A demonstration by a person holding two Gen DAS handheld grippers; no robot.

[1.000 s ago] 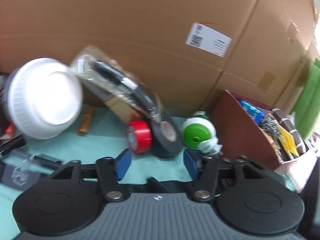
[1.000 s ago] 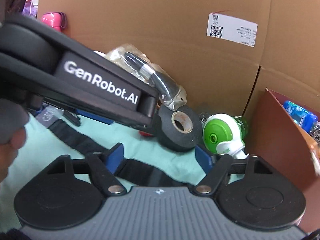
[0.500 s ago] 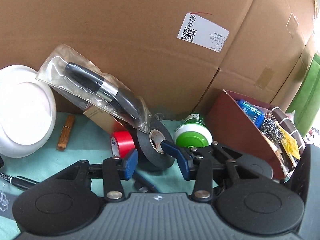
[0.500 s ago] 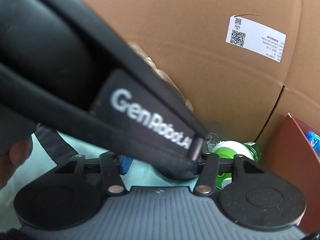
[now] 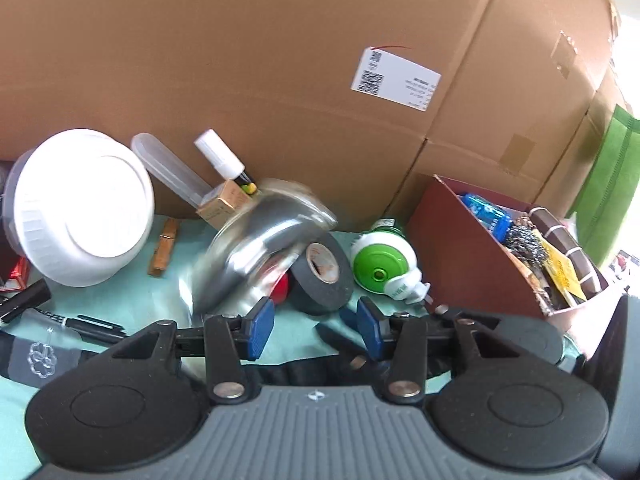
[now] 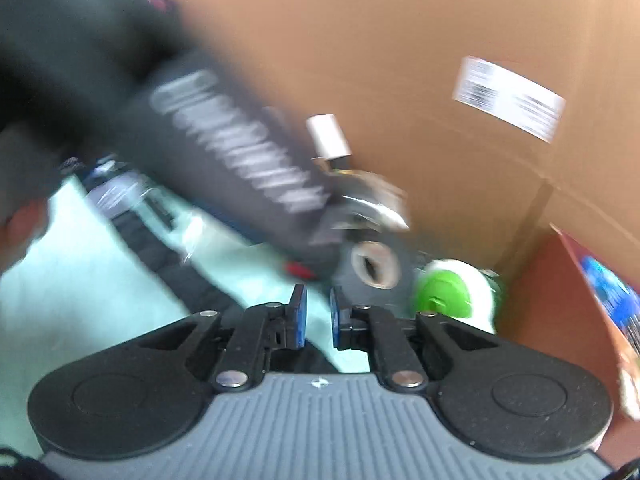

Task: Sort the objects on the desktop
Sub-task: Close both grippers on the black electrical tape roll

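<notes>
left tongs (image 5: 314, 326) stand partly apart, nothing between the blue pads, hovering just in front of the black roll of tape with a tan core (image 5: 322, 274); right tongs (image 6: 317, 320) have just been closing and are now drawn in to a narrow slit, nothing pinched between them, also pointing toward the black tape roll (image 6: 372, 266), which stands on edge on the pale green table cover (image 5: 120, 304); to the left of the tape, touching or overlapping it, a blurred clear plastic bag with a dark glossy item inside (image 5: 260, 248), contents not readable; a red tape roll (image 5: 282, 288) peeks out between bag and black tape; right of the tape, just beside it, a green-and-white round plastic dispenser (image 5: 380, 268); further right an open dark red cardboard tray (image 5: 452, 248) crowded with small items; left of the bag a wooden clothes peg (image 5: 164, 248) lying flat, then a white ribbed round lid or bowl (image 5: 82, 208) leaning up; behind the tape a small tan carton (image 5: 224, 202), a white-capped tube (image 5: 222, 156) and a clear plastic case (image 5: 172, 168) lean on the big brown cardboard box (image 5: 260, 60) with a white label; black pens (image 5: 92, 326) lie at the near left; in the right wrist view the left device's dark body crosses the upper left, heavily blurred
</notes>
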